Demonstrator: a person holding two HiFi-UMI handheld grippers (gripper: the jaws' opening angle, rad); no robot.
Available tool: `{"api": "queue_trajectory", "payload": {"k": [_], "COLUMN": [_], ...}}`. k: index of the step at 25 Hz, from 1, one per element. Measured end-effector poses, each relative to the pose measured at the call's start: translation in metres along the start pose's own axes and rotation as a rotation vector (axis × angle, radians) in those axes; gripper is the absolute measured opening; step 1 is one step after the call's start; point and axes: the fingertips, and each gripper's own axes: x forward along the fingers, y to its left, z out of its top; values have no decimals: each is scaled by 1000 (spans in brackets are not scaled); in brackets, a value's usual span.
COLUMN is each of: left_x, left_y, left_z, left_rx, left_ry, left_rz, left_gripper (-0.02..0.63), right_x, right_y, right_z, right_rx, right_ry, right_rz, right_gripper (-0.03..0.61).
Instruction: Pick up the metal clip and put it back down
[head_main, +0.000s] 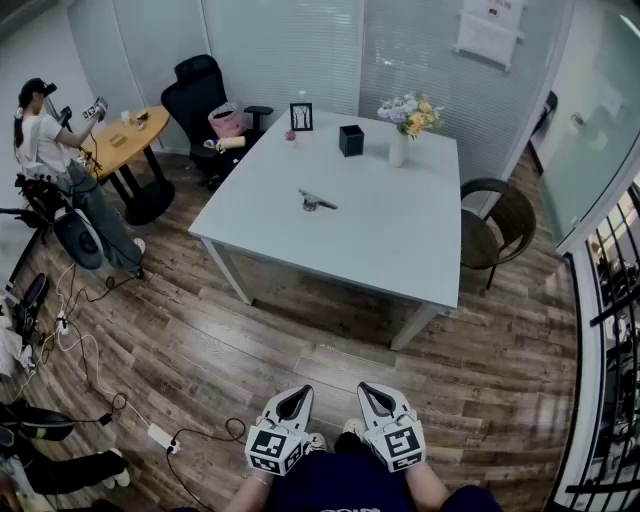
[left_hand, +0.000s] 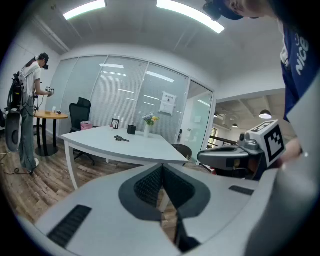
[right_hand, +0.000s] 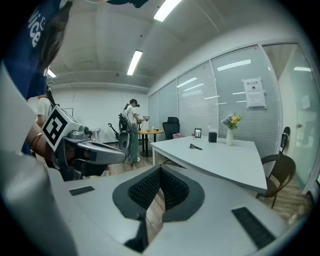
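We're looking at the metal clip (head_main: 317, 202) lying flat on the white desk (head_main: 390, 250), a bit left of the middle. It's showing up small, dark grey and slightly shiny, with one thin arm pointing off to the right.

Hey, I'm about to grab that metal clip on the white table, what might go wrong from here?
The left claw and right claw are both shut and well short of the table; reaching in without opening one would probably shove the metal clip. The clip lies low and flat, so a grip may slip. Loose cables trail over the floor at the left, a trip hazard if you drift there.
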Motion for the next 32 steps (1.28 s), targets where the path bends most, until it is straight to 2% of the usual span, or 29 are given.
{"api": "queue_trajectory", "payload": {"k": [7,13,14,15,16,18,21,28,32], "left_x": [-11,-15,-15,-15,-14,-12,-10,0,15], "left_y": [-9,-13,-13,-14,-16,-18,-16,-22,-32], "left_z": [-3,0,1,1,1,1,3,-2,-2], "left_rx": [-8,-39,-50,-61,-72,-79,-60,-39,-88], "left_ry": [-13,-50,-58,-63,-66,-69,-70,-44,-44], "left_rz": [-13,-15,-20,-27,-31,-17,39,47,6], "left_gripper": [3,4,7,64,153,277,401,433,432], "right_x": [-6,-16,-16,-16,-16,-18,-20,-21,-23], "right_y": [8,-2,-3,-2,-1,-4,-13,-35,-51], "right_z": [7,18,18,15,13,12,12,5,4], "right_rx": [-37,40,43,45,46,45,49,46,44], "right_ry": [-8,-46,-52,-59,-66,-75,-78,-68,-68], "right_rz": [1,-36,-30,-11,7,12,0,-24,-22], "right_gripper": [9,12,33,112,249,315,407,436,434]}}
